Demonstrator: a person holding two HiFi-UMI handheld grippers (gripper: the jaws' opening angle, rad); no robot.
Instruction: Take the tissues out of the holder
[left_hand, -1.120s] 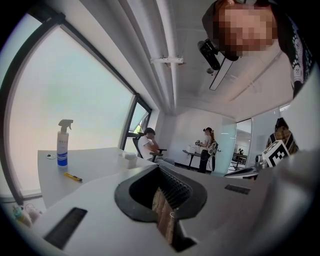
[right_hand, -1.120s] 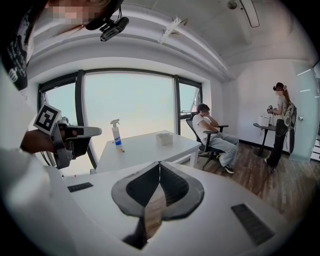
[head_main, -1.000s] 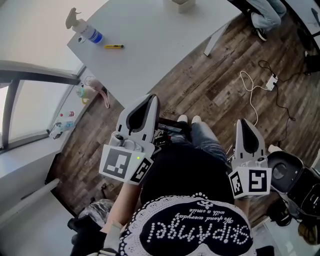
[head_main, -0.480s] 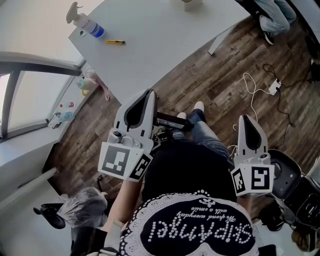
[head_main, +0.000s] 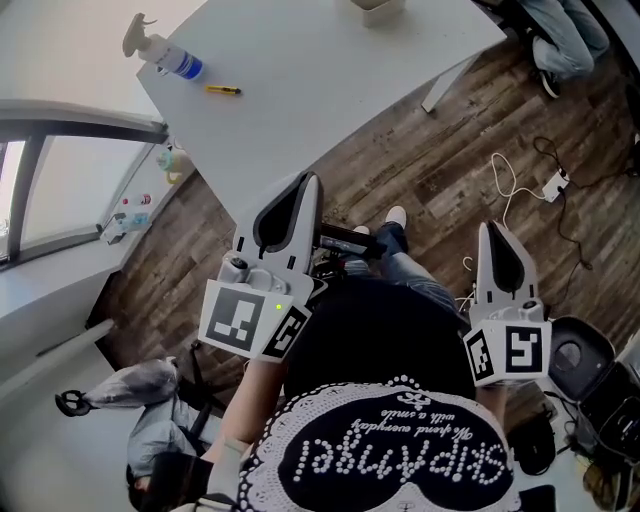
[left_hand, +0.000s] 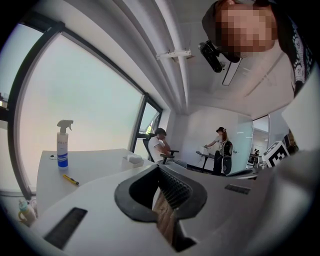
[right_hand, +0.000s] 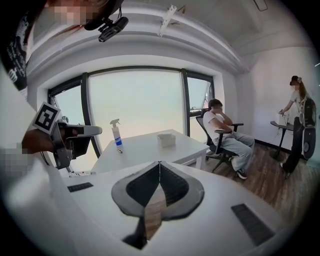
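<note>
- Compared with one second ago, the person has stepped forward: only one white shoe (head_main: 396, 215) now shows ahead, and the white table (head_main: 330, 80) lies closer to both grippers.
- The black shirt (head_main: 395, 455) carries a large word in white beads and a small script line. Both are upside down in the head view, and I cannot read them with certainty.
- The spray bottle (head_main: 165, 55) has a blue label, but its print is too small to read.
- The tissue holder (right_hand: 166, 139) is a white box that stands on the far part of the table, well apart from the grippers. Its long side runs across the right gripper view. What is in it I cannot tell.
- A yellow utility knife (head_main: 224, 91) lies near the upright bottle.
- The left gripper (head_main: 305, 190) has its fingers together, with nothing between them.
- The right gripper (head_main: 488, 235) is the same, closed and empty.
</note>
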